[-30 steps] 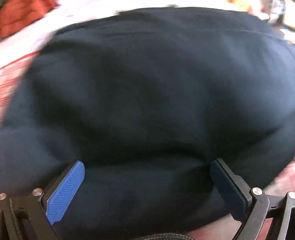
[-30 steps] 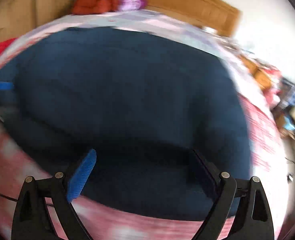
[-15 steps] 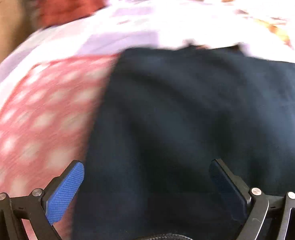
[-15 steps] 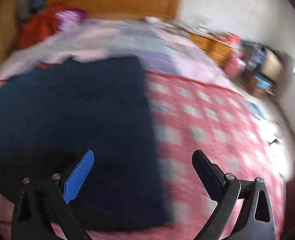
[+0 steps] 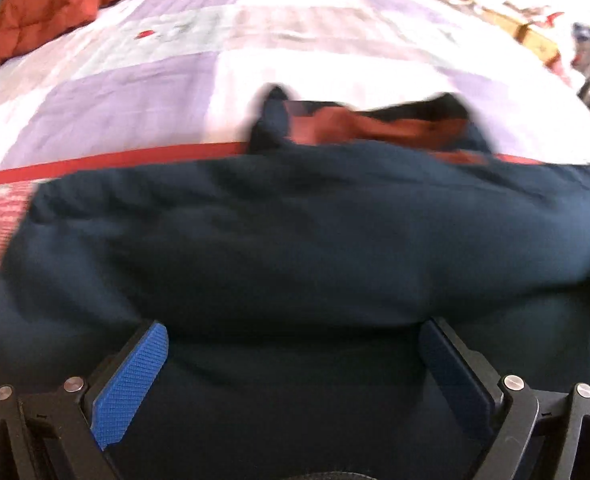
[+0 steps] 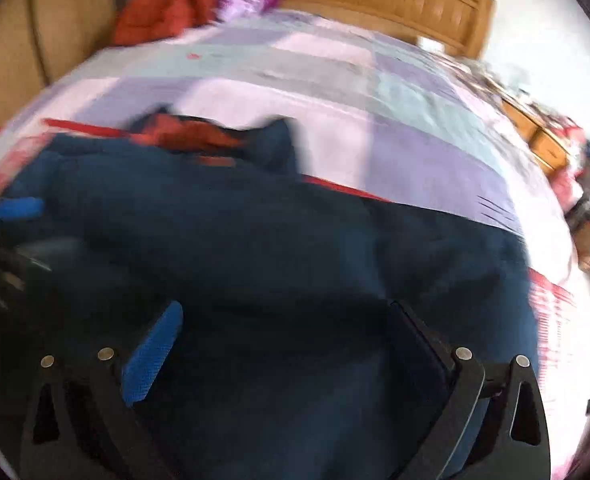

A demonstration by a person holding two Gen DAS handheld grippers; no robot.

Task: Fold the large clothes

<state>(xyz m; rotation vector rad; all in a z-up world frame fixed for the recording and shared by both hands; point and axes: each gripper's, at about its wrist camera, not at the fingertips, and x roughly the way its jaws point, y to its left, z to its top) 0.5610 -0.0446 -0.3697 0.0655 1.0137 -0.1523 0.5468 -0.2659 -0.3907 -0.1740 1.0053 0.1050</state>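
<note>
Hovering spread: left claw [image 5: 293, 354], right claw [image 6: 285, 334] over navy garment [image 5: 295, 240].

You will find no writing, label, brand mark or number that can be read in either wrist view. Both pictures are smeared by motion, so the cluttered things at the right edge of each frame are too blurred for you to make out any lettering.

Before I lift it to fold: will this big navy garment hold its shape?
Probably not: the navy fabric garment lies in soft creases, so likely floppy. It covers much of the bed, so expect sagging. The matte cloth seems unlikely to slip.
</note>
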